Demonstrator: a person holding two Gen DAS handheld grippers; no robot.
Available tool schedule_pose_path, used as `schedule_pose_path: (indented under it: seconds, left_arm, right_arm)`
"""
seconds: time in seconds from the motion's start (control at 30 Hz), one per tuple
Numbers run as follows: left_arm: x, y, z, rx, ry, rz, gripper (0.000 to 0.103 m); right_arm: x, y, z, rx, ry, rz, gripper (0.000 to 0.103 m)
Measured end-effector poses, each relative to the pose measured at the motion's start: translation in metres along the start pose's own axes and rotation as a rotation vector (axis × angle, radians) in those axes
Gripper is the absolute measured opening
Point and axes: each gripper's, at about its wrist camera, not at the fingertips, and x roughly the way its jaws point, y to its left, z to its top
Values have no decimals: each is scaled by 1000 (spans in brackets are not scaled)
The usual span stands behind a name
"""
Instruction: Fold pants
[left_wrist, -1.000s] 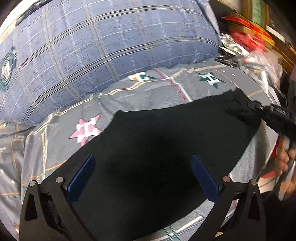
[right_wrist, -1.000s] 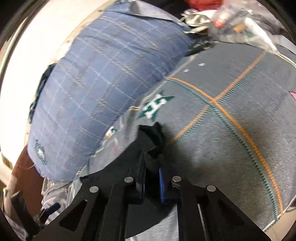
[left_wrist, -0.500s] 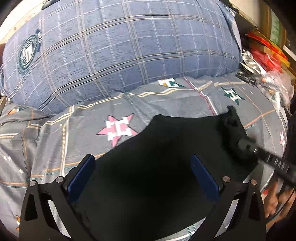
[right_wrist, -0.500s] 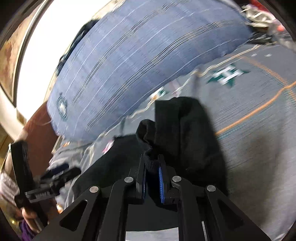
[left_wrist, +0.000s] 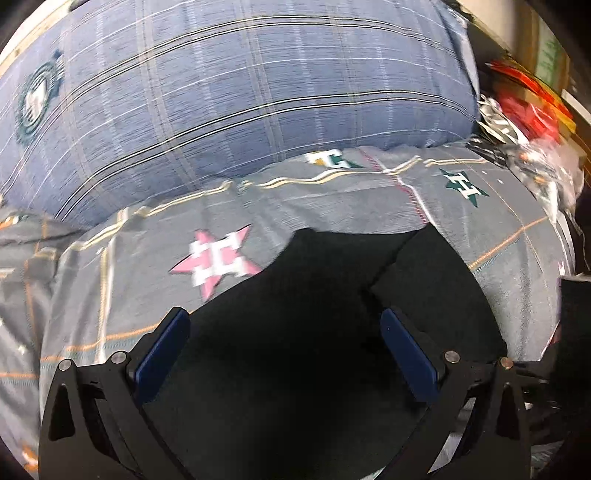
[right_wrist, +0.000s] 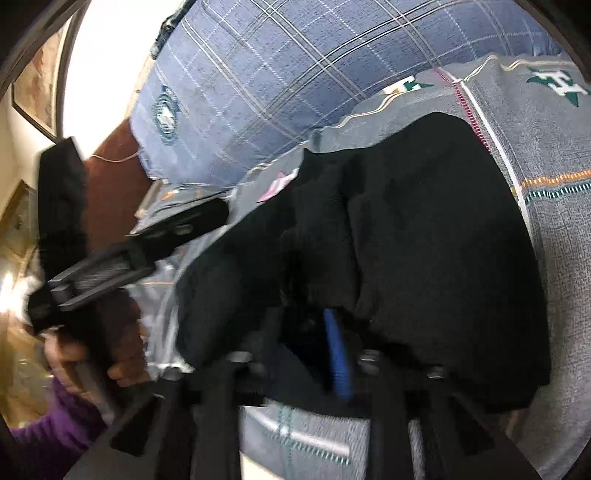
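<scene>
One blue plaid pillow (left_wrist: 236, 96) lies behind the black pants (left_wrist: 332, 332), which rest on the grey bedsheet (left_wrist: 369, 192); clutter (left_wrist: 524, 122) sits at right. Left gripper (left_wrist: 284, 354): jaws wide, empty, above pants. Right gripper (right_wrist: 321, 343): jaws clamped on pants fold, partly draped.

The left gripper (left_wrist: 284, 350) hangs with its jaws spread wide, the two blue pads (left_wrist: 162, 354) far apart and nothing between them. Seen from the right wrist, it juts in from the left side, its handle wrapped by the person's left hand (right_wrist: 92, 354), with a purple sleeve at the wrist. The right gripper (right_wrist: 325, 343) has its jaws drawn close together on black cloth; only one blue pad shows, the rest covered.
</scene>
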Motion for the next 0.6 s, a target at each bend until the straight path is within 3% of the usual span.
schedule_pose_path:
  seconds: [0.1, 0.2, 0.27, 0.3, 0.37, 0.43, 0.6]
  left_arm:
    - [8, -18, 3, 52, -19, 31, 103]
    - [14, -34, 3, 123, -47, 73, 103]
    - [26, -42, -1, 180, -15, 157, 103]
    - [32, -43, -3, 189, 12, 185, 103]
    - [46, -38, -7, 191, 74, 233, 103]
    - [52, -29, -11, 167, 74, 235, 103]
    - [47, -11, -12, 104, 106, 196, 103]
  right_arm:
    - [-29, 8, -1, -126, -92, -72, 44]
    - [-50, -1, 1, -128, -192, -183, 40]
    - [-46, -12, 4, -79, -175, -230, 22]
    - [-39, -16, 4, -64, -142, -249, 20]
    - [-27, -16, 2, -76, -93, -285, 20]
    - [-9, -16, 0, -98, -20, -326, 20]
    - [-8, -15, -3, -122, -18, -352, 19]
